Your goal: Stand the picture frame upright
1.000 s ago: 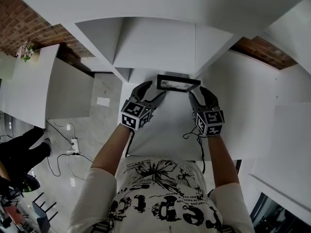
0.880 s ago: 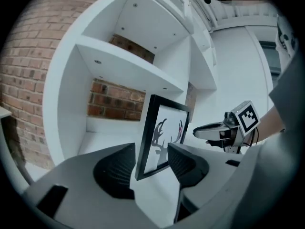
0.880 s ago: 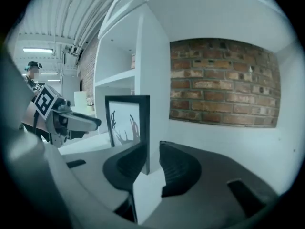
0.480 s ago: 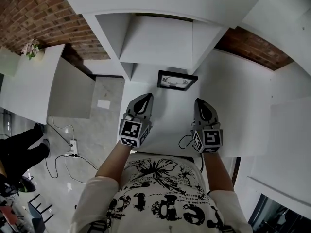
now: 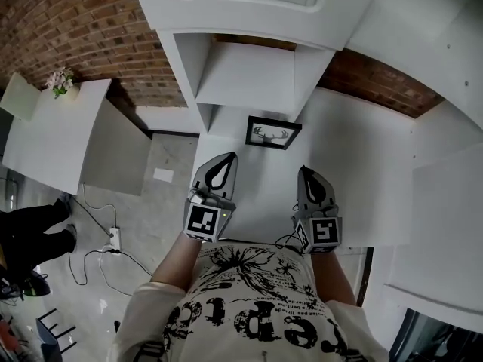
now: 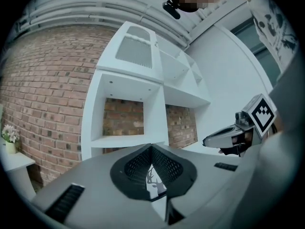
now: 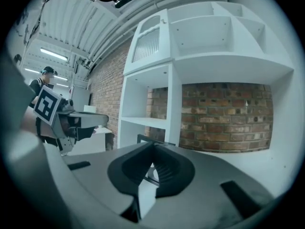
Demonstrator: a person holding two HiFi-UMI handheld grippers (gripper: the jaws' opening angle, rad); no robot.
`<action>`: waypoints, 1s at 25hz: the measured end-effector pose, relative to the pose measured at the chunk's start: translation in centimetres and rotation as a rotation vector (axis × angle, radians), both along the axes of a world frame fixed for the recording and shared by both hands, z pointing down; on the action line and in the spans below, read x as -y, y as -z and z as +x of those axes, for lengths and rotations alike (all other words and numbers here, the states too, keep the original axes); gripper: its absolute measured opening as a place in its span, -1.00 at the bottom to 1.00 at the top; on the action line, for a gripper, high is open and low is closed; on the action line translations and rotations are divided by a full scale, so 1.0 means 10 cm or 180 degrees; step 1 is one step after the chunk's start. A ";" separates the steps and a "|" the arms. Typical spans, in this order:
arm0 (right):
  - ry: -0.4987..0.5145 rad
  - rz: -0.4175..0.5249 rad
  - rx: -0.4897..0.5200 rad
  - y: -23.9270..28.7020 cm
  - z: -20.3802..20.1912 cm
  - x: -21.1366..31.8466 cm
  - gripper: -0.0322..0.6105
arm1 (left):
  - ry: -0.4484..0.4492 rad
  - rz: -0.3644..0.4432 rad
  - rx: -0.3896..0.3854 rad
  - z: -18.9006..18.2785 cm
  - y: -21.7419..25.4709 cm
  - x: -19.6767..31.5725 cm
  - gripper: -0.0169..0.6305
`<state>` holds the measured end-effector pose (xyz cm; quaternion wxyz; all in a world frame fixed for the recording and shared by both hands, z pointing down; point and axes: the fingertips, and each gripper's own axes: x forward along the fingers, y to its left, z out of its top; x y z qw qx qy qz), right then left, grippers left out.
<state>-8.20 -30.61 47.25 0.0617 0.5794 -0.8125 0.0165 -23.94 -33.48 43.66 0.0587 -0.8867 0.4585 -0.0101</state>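
Note:
The black picture frame (image 5: 272,133), with a deer-antler print, stands upright on the white tabletop (image 5: 362,164) in front of the shelf unit. My left gripper (image 5: 226,157) is shut and empty, a short way in front of the frame and to its left. My right gripper (image 5: 308,171) is also shut and empty, in front of the frame to its right. In the left gripper view the print (image 6: 153,182) shows through the gap under the closed jaws, and the right gripper (image 6: 228,137) hangs beside it. In the right gripper view the frame's corner (image 7: 143,138) peeks over the jaws.
A white shelf unit (image 5: 245,74) rises behind the frame against a brick wall (image 5: 83,21). At the left stands a white side table (image 5: 53,134) with a small flower pot (image 5: 59,81). Cables (image 5: 113,240) lie on the floor, near a bystander's legs (image 5: 34,232).
Both grippers stood open at the frame's two sides, then let go, shut, and drew back toward me. The frame, tipped over at first, now stands upright on its own.

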 end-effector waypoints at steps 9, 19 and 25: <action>0.0075 0.0103 -0.0098 0.15 -0.16 -0.04 -0.89 | -0.0004 0.0040 -0.0067 -0.10 0.13 -0.11 -0.92; 0.0072 0.0070 -0.0026 0.19 -0.24 -0.02 -0.89 | -0.0066 -0.0038 -0.0038 -0.12 0.06 -0.13 -0.92; 0.0067 0.0042 -0.0038 0.18 -0.25 0.03 -0.89 | -0.0117 -0.0067 -0.0093 -0.15 0.09 -0.10 -0.92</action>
